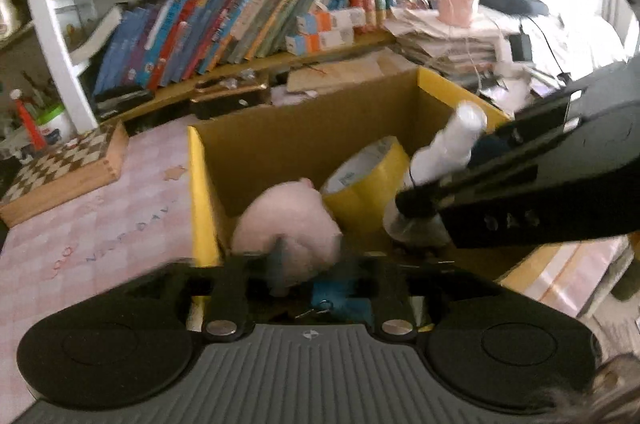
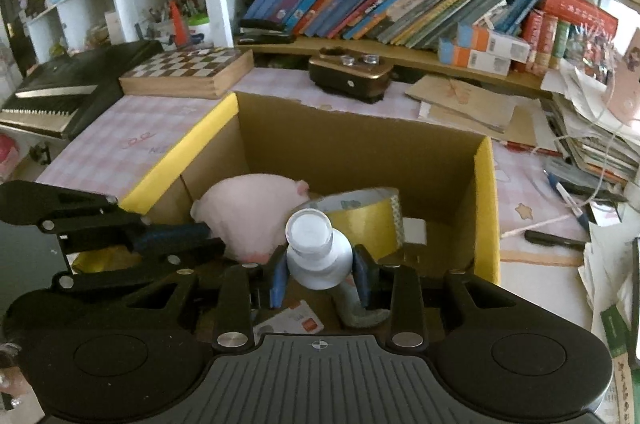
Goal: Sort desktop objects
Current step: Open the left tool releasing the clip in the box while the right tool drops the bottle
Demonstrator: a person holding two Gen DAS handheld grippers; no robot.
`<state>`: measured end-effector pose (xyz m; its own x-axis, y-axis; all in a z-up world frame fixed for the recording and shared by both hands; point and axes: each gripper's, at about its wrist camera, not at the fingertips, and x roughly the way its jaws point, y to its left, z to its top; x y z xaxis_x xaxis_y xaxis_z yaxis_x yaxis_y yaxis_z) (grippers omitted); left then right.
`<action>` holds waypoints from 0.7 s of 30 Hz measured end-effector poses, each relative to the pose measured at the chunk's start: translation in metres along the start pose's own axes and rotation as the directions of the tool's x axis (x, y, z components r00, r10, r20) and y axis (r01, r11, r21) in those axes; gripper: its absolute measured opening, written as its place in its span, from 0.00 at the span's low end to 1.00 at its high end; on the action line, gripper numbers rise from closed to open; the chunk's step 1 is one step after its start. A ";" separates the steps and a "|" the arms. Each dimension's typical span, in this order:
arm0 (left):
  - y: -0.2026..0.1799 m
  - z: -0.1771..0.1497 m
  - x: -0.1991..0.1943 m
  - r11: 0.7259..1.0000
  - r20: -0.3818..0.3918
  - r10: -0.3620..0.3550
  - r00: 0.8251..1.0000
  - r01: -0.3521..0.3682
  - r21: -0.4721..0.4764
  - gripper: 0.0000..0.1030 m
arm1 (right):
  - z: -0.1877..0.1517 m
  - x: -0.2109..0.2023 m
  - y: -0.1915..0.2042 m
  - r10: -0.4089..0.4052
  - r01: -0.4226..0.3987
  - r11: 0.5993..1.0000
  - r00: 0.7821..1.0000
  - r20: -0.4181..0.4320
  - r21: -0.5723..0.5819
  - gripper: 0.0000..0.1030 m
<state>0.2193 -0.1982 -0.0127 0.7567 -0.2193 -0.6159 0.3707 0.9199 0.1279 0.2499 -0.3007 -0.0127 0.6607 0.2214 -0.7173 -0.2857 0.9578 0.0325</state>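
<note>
Inside one open cardboard box [image 2: 360,152] with yellow-taped edges lie one pink plush toy [image 2: 248,216] and one roll of yellow tape [image 2: 360,220]. Over it, the right gripper [image 2: 320,278] clamps one white bottle [image 2: 318,252]. Beside it, the left gripper [image 1: 308,276] hangs with jaws apart above the plush, gripping nothing.

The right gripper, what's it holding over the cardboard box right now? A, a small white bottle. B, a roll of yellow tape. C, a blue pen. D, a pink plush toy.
A: the right gripper has its blue pads closed on the small white bottle, while the yellow tape roll and pink plush toy lie inside the cardboard box.
</note>
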 end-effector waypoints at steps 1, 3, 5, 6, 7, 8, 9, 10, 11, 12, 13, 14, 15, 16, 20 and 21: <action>0.001 0.000 -0.004 1.000 0.015 0.006 1.000 -0.006 -0.002 0.50 | 0.000 0.001 0.002 0.006 -0.006 1.000 1.000 -0.004 -0.005 0.35; 0.000 -0.001 -0.011 1.000 0.035 0.014 0.999 -0.014 0.004 0.57 | -0.001 0.003 0.003 0.015 -0.015 1.000 1.000 -0.002 -0.004 0.37; -0.002 -0.003 -0.017 0.999 0.047 0.034 0.998 -0.034 0.011 0.58 | -0.001 0.006 0.003 0.025 -0.025 1.000 1.000 -0.007 0.005 0.39; -0.001 -0.003 -0.019 0.999 0.052 0.042 0.998 -0.042 0.010 0.60 | -0.001 0.007 0.003 0.030 -0.030 0.999 1.000 -0.007 0.015 0.41; 0.000 -0.004 -0.022 0.999 0.057 0.047 0.997 -0.047 0.003 0.61 | -0.001 0.008 0.003 0.034 -0.034 0.999 0.999 -0.008 0.022 0.42; 0.001 -0.005 -0.024 0.999 0.062 0.040 0.997 -0.040 -0.002 0.62 | -0.002 0.010 0.003 0.037 -0.036 0.999 0.999 -0.009 0.024 0.45; 0.001 -0.006 -0.026 0.999 0.066 0.042 0.997 -0.042 -0.001 0.61 | -0.002 0.010 0.003 0.034 -0.034 0.999 0.999 -0.010 0.026 0.50; 0.000 -0.006 -0.029 0.999 0.071 0.047 0.996 -0.047 0.005 0.61 | -0.002 0.011 0.003 0.030 -0.029 0.999 1.000 -0.010 0.030 0.51; -0.001 -0.007 -0.031 0.998 0.075 0.056 0.996 -0.057 0.010 0.66 | -0.002 0.012 0.002 0.029 -0.029 0.999 1.000 -0.011 0.036 0.52; -0.002 -0.007 -0.033 0.997 0.079 0.082 0.993 -0.083 0.011 0.75 | -0.002 0.012 0.002 0.031 -0.030 0.999 0.999 -0.011 0.041 0.53; -0.002 -0.008 -0.036 0.995 0.087 0.102 0.991 -0.103 0.008 0.78 | -0.003 0.011 0.002 0.029 -0.028 0.998 1.000 -0.013 0.048 0.54; -0.001 -0.009 -0.040 0.994 0.097 0.109 0.989 -0.110 -0.001 0.82 | -0.004 0.010 0.001 0.021 -0.021 0.998 1.000 -0.013 0.055 0.57; 0.001 -0.010 -0.044 0.994 0.102 0.107 0.989 -0.106 -0.014 0.84 | -0.004 0.008 0.001 0.016 -0.015 0.998 1.000 -0.009 0.060 0.61; 0.003 -0.011 -0.048 0.994 0.106 0.108 0.988 -0.106 -0.025 0.86 | -0.006 0.005 0.000 0.012 -0.012 0.998 1.000 -0.002 0.067 0.64; 0.006 -0.016 -0.066 0.989 0.128 0.139 0.982 -0.131 -0.066 0.97 | -0.010 -0.009 0.002 -0.002 -0.001 0.996 0.999 0.035 0.087 0.75; 0.008 -0.017 -0.071 0.988 0.132 0.145 0.981 -0.136 -0.077 1.00 | -0.011 -0.014 0.004 -0.010 0.006 0.996 0.999 0.047 0.091 0.77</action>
<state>0.1594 -0.1701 0.0186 0.8669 -0.1243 -0.4827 0.2219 0.9634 0.1504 0.2318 -0.3023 -0.0106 0.6956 0.2200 -0.6839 -0.2171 0.9718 0.0918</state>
